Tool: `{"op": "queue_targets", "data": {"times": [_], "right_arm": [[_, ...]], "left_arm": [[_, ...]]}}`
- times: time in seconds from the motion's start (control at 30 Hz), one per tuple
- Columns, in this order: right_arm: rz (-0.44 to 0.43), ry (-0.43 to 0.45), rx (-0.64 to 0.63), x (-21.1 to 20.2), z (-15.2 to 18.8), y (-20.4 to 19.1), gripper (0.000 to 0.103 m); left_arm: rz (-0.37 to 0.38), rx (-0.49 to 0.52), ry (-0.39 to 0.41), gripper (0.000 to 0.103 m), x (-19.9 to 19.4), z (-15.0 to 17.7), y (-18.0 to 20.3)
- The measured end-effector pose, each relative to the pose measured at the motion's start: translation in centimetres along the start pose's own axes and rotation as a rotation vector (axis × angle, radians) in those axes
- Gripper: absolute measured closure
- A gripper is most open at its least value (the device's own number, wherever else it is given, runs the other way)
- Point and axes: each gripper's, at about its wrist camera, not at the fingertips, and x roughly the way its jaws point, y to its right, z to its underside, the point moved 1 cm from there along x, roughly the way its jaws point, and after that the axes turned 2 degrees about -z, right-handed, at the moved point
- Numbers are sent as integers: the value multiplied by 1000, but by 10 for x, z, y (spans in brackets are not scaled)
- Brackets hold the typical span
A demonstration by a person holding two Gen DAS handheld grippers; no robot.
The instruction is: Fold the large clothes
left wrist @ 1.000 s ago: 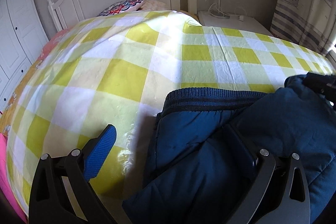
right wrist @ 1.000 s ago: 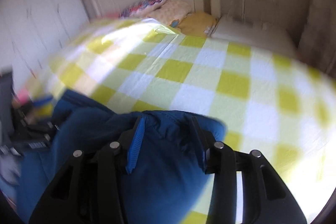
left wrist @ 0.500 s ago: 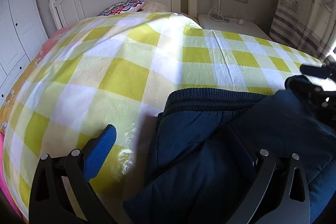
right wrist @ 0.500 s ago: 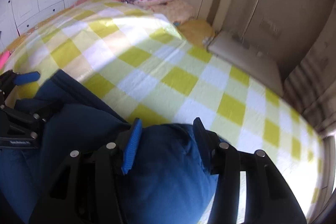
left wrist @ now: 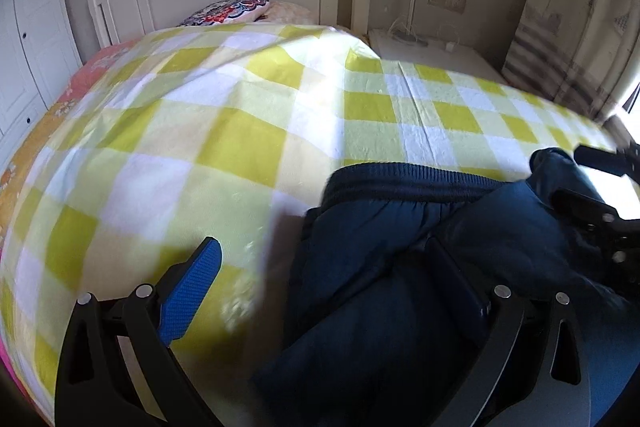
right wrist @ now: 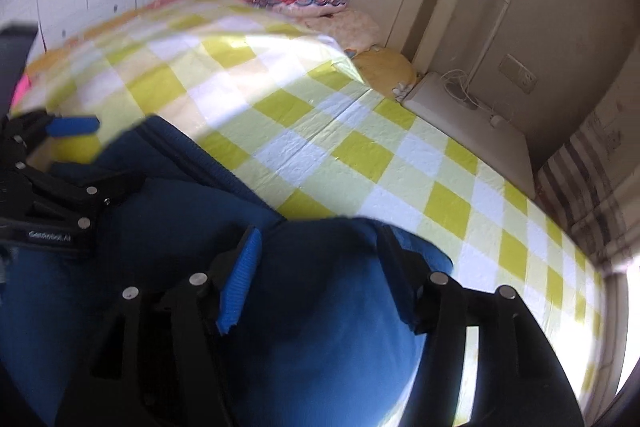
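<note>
While right claw (right wrist: pixel 316 279) jaws are opening round navy jacket (right wrist: pixel 328 327) & left claw (left wrist: pixel 332 291) gapes wide, puffy fold prob springs back w/o pressing

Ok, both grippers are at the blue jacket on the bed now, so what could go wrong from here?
1. The right hand-held gripper is opening with the padded dark blue jacket bulging between its jaws; puffy fabric may spring back and undo the fold.
2. The left hand-held gripper stands wide open, one finger over the yellow-and-white checked bedcover; closing could pinch the cover too.
</note>
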Motion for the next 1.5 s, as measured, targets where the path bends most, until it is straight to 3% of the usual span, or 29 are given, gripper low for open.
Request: {"op": "queue_targets", "data": {"times": [0.07, 0.17, 0.2, 0.27, 0.33, 0.37, 0.43, 0.53, 0.57, 0.73, 0.87, 1.0, 1.13, 1.5], "right_arm": [[-109, 84, 79, -42, 13, 6, 27], [-154, 168, 105, -98, 39, 8, 25], [-164, 188, 97, -108, 45, 3, 25], [-182, 207, 72, -120, 60, -12, 23], [-180, 147, -15, -111, 78, -39, 19], [-141, 157, -39, -104, 88, -49, 18], [-155, 181, 16, -105, 94, -48, 17], [-188, 151, 34, -119, 94, -41, 17], [-210, 146, 47, -126, 96, -37, 16], [-305, 101, 226, -134, 129, -9, 9], [-541, 36, 462, -118, 158, 14, 8], [-648, -9, 500, -104, 165, 7, 2], [-670, -1, 503, -99, 165, 4, 2], [-734, -15, 542, -86, 172, 10, 2]], "left_arm": [[71, -68, 23, 5, -29, 6, -15], [248, -102, 18, 5, -72, 23, -29], [275, -77, 22, 5, -88, 34, -27], [251, -27, 30, 5, -103, 55, -16], [168, 39, -18, 4, -93, 86, 0], [162, 28, -19, 4, -85, 100, 3], [231, -73, -4, 4, -80, 116, -9], [421, -245, -108, 4, -72, 123, -38], [445, -283, -143, 4, -67, 125, -47], [566, -306, -283, 4, -48, 128, -54], [676, -303, -372, 4, -32, 126, -50], [706, -271, -389, 4, -28, 125, -51], [726, -257, -379, 4, -30, 126, -52], [660, -231, -365, 4, -42, 120, -41]]}}
